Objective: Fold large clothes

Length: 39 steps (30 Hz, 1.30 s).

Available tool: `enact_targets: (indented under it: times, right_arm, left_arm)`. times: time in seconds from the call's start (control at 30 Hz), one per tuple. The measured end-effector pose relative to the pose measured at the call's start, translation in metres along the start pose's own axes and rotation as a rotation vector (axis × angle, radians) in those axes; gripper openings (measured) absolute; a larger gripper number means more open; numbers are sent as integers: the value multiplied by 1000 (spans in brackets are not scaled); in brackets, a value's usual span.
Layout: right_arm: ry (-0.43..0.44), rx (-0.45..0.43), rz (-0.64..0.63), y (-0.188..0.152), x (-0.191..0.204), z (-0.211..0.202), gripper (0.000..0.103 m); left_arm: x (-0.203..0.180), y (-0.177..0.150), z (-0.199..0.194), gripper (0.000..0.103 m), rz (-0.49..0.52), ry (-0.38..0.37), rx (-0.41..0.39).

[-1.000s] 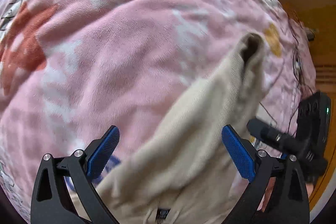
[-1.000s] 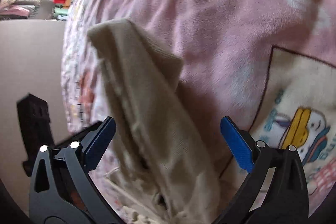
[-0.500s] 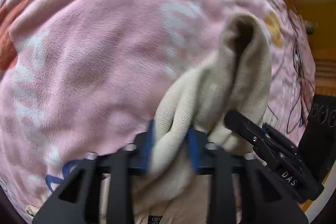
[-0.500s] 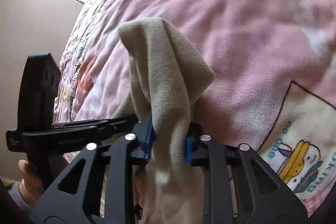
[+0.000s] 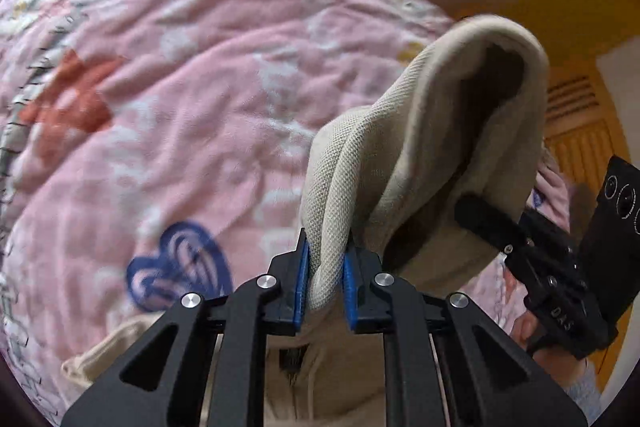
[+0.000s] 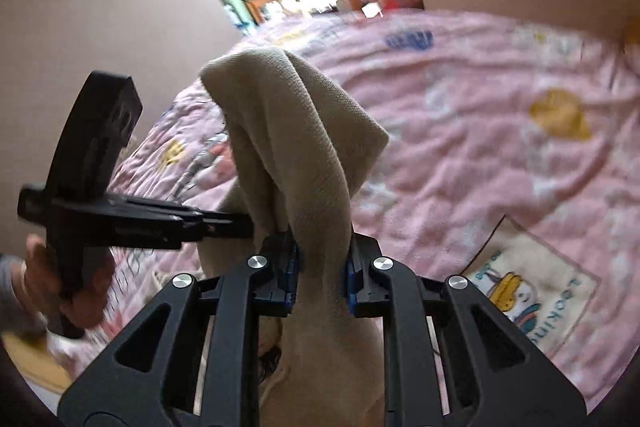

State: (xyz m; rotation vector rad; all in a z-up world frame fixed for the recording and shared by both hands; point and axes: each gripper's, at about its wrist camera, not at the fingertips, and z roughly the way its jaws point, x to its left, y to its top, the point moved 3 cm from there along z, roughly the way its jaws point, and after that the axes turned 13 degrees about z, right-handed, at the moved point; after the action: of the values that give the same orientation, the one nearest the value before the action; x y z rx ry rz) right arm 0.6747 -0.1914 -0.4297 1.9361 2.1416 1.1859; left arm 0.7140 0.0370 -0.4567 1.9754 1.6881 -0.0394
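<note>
Left wrist: left gripper [image 5: 325, 287] clenched on beige garment [image 5: 424, 147], fold rising ahead of it; right gripper [image 6: 322, 277] likewise clamps the cloth, jaws just closed

A bed under a pink printed blanket

The bed [image 5: 168, 75] carries a rumpled pink blanket [image 6: 480, 131] printed with a blue heart left of the left fingers, a red shape farther left, and a yellow one beyond the right fingers. A cream cartoon patch [image 6: 532, 291] sits just right of the right fingers. A beige garment [image 5: 104, 359] lies on the blanket below the fingers, its upper part raised off it.
</note>
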Motion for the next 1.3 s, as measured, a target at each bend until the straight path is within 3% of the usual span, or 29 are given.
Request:
enact_targets:
  times: [0.13, 0.3, 0.4, 0.53, 0.6, 0.67, 0.73, 0.83, 0.93, 1.1, 1.2, 1.3]
  right_arm:
    - [1, -94, -119, -40, 35, -46, 17]
    - [-34, -167, -303, -123, 70, -82, 17]
    - [-62, -129, -330, -181, 71, -84, 19]
    - [-111, -19, -255, -246, 61, -71, 31]
    - [-143, 33, -188, -271, 52, -65, 67]
    - [-142, 94, -102, -295, 41, -63, 68]
    - [-150, 139, -38, -317, 30, -65, 68]
    - [-122, 177, 59, -342, 13, -80, 68]
    - [15, 187, 258, -349, -4, -103, 68]
    - [293, 197, 720, -346, -39, -113, 71]
    - [357, 221, 812, -338, -39, -97, 71]
    - [366, 227, 792, -329, -28, -70, 71]
  left_arm:
    - [-15, -56, -50, 14, 74, -1, -63]
    - [-22, -138, -65, 16, 122, -6, -57]
    - [-23, -193, -48, 17, 155, 32, -11]
    - [-19, -264, -17, 18, 192, 109, 94]
    - [-16, -289, -9, 21, 195, 132, 139]
    - [-10, -307, -5, 46, 204, 154, 171]
    - [-5, -323, -8, 65, 208, 157, 182]
    - [5, -339, -20, 68, 207, 158, 202]
    - [20, -345, -39, 72, 162, 153, 186]
    - [43, -334, -56, 78, -32, 36, 98]
    - [48, -324, -45, 81, -138, 15, 75]
    - [49, -312, -12, 81, -226, 22, 106]
